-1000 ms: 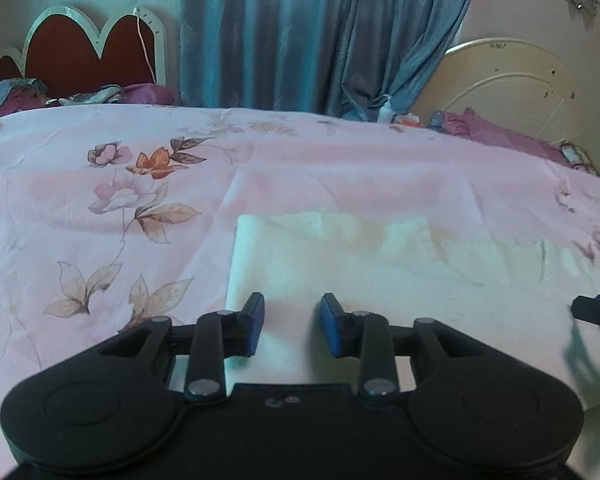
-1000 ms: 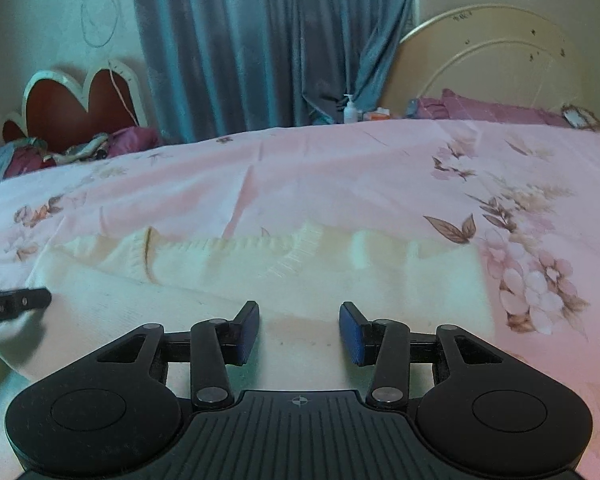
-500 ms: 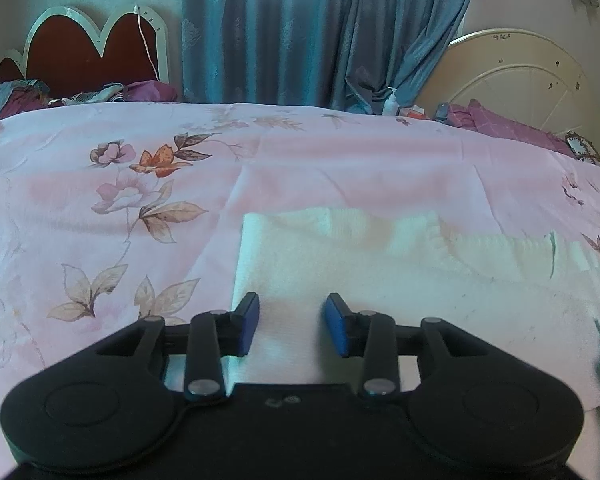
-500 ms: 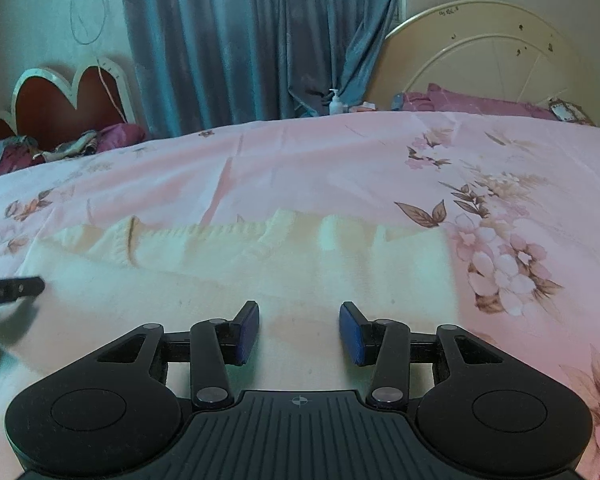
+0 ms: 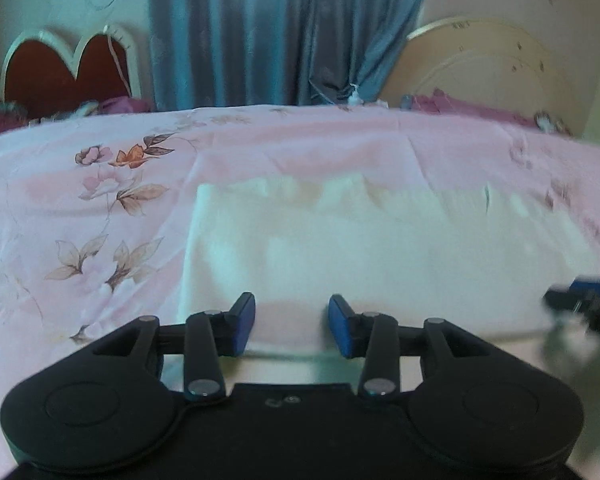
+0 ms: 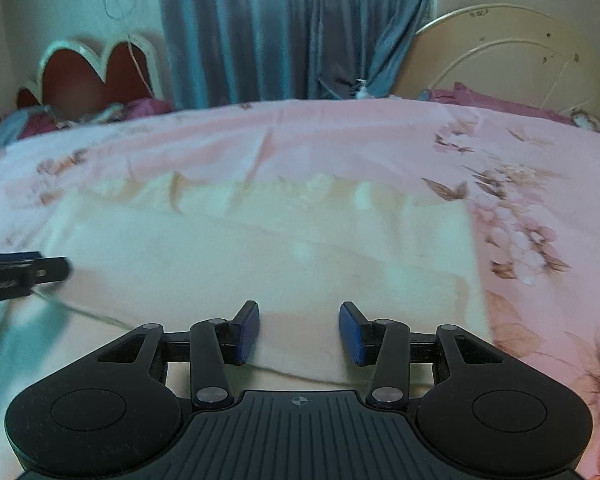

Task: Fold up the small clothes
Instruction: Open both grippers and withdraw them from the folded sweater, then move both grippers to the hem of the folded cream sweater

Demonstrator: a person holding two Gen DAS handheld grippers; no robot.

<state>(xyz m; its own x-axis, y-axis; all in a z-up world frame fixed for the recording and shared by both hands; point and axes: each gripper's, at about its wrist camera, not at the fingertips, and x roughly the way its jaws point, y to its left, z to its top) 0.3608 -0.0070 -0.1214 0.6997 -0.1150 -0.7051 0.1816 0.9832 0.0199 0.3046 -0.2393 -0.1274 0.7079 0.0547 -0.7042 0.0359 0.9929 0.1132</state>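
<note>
Hovering over the bed, we hold both tools above a cream-coloured knitted garment (image 5: 380,248) that lies flat across the middle of each frame on the pink floral bedsheet (image 5: 100,208), its ribbed edge toward the upper part of the picture. Our left gripper (image 5: 291,322), at the lower centre of the left wrist view, has just been opening its blue-padded jaws; they stand partly apart, with only the garment's near edge showing in the gap and nothing pinched. Our right gripper (image 6: 299,328), lower centre in its own view, also stands partly open and empty above the near hem. Each tool's tip shows at the side edge of the other's frame. We judge that we are between folds, lining up on the near edge. Next we would need to lower both sets of fingers onto that hem, close on the fabric, and carry it toward the far ribbed edge, keeping the two sides level.
</note>
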